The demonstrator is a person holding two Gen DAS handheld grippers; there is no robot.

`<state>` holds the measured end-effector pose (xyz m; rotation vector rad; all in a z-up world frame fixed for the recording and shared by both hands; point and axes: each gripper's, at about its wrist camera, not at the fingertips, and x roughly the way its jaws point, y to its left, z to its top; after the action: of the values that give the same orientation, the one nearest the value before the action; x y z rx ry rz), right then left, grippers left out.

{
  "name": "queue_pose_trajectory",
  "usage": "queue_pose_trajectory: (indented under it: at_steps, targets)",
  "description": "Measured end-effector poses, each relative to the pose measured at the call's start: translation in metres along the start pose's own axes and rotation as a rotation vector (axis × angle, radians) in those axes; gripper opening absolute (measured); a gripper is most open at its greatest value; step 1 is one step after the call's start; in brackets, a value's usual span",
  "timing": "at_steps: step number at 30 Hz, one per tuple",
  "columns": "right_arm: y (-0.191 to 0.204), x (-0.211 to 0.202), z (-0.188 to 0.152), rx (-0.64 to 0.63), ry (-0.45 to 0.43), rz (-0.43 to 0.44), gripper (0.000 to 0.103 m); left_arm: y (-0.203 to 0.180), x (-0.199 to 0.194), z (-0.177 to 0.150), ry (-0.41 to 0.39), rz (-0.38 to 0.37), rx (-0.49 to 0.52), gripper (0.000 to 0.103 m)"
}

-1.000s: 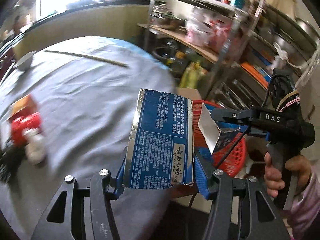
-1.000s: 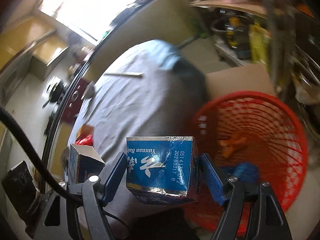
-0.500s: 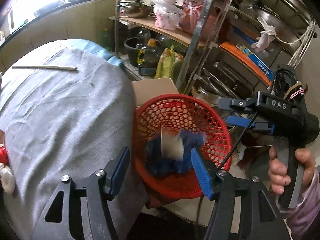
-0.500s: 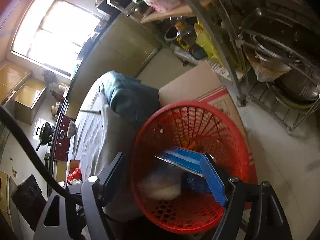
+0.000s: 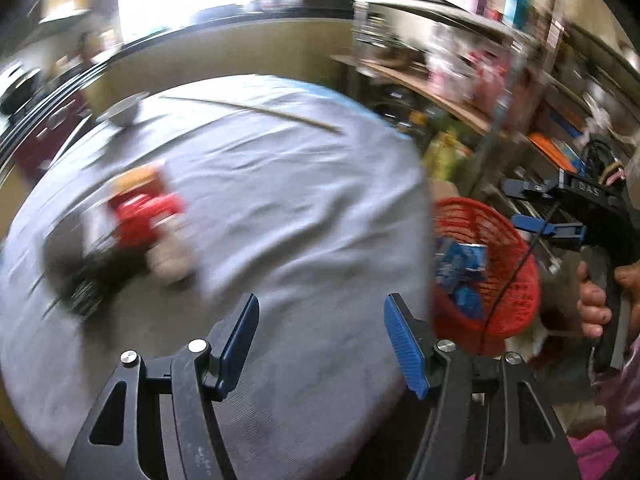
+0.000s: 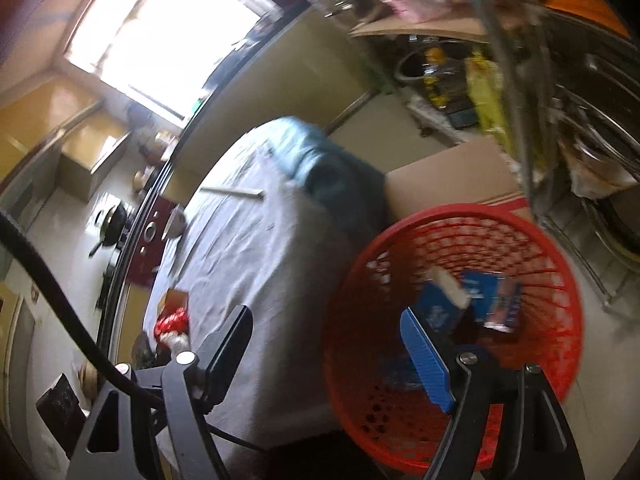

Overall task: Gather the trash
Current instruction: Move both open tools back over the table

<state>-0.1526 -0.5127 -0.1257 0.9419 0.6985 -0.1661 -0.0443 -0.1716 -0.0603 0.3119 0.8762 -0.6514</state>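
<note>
Two blue cartons (image 6: 476, 300) lie inside the red mesh basket (image 6: 532, 240) on the floor beside the table; from the left wrist the blue cartons (image 5: 464, 264) show over the red mesh basket's rim (image 5: 516, 292). My left gripper (image 5: 320, 312) is open and empty above the grey tablecloth (image 5: 280, 208). A blurred pile of red, white and black trash (image 5: 140, 232) lies to its left. My right gripper (image 6: 324, 320) is open and empty, straddling the table edge and the basket; the right gripper (image 5: 532, 208) also shows, held by a hand (image 5: 594, 308).
A long stick (image 5: 248, 110) and a small bowl (image 5: 122, 110) lie at the far side of the table. A cardboard box (image 6: 452, 176) stands behind the basket. Metal shelves (image 5: 500, 80) crowded with kitchenware stand to the right. A stove counter (image 6: 120, 220) runs along the left.
Both blue cartons left the grippers and dropped into the red basket. The left gripper then swung back left over the table; the right stays near the basket.
</note>
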Motion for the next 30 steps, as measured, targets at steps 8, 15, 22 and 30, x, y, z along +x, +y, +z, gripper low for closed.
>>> queue_pose_trajectory:
  at_steps: [8, 15, 22, 30]
  targets:
    - [0.061, 0.035, -0.019, -0.129, 0.078, 0.032, 0.079, 0.096, -0.044, -0.035, -0.044, 0.202, -0.208, 0.071]
    - [0.116, 0.057, -0.035, -0.247, 0.134, 0.075, 0.079, 0.141, -0.063, -0.040, -0.066, 0.390, -0.302, 0.074]
    - [0.177, 0.072, -0.062, -0.393, 0.178, 0.123, 0.079, 0.156, -0.068, -0.050, -0.028, 0.482, -0.339, 0.074]
    - [0.214, 0.095, -0.088, -0.471, 0.242, 0.141, 0.080, 0.168, -0.073, -0.055, -0.013, 0.514, -0.363, 0.075]
